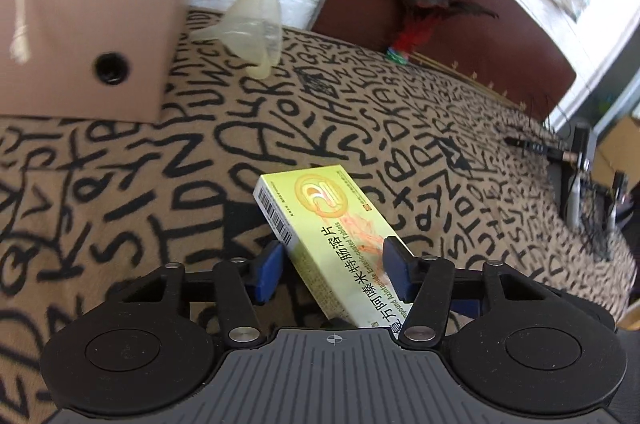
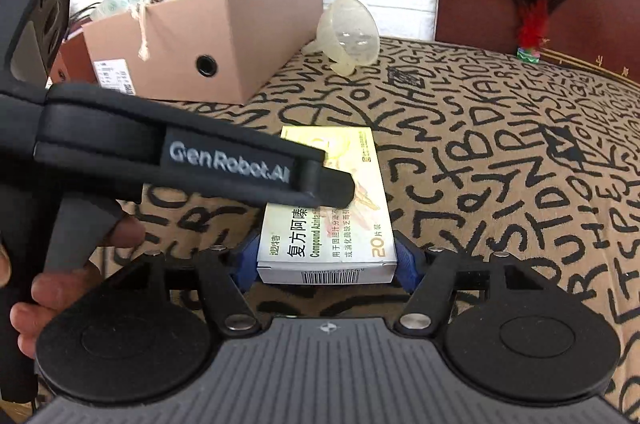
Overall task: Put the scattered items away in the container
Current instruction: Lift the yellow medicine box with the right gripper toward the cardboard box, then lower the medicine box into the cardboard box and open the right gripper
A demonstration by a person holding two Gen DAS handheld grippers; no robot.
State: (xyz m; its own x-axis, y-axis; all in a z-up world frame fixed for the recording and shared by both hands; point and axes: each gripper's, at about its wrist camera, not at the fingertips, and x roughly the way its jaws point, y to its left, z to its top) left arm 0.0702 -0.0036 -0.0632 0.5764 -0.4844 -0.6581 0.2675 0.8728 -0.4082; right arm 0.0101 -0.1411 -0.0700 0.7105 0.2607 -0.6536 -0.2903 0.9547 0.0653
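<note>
- I am clamping the right tongs [image 2: 326, 264] on the near end of the yellow medicine box [image 2: 326, 224], which is hovering above the patterned bed [image 2: 500, 160].
- My left tongs [image 1: 334, 266] are gripping the same box from the side.
- The cardboard box [image 2: 208, 40] is already holding several items; the medicine box and the clear funnel [image 2: 348, 34] beside it are waiting.
- I cannot make out the carton's contents.

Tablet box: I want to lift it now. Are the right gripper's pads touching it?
Touching. Right wrist view shows both pads meeting the box's sides, no gap visible.
</note>
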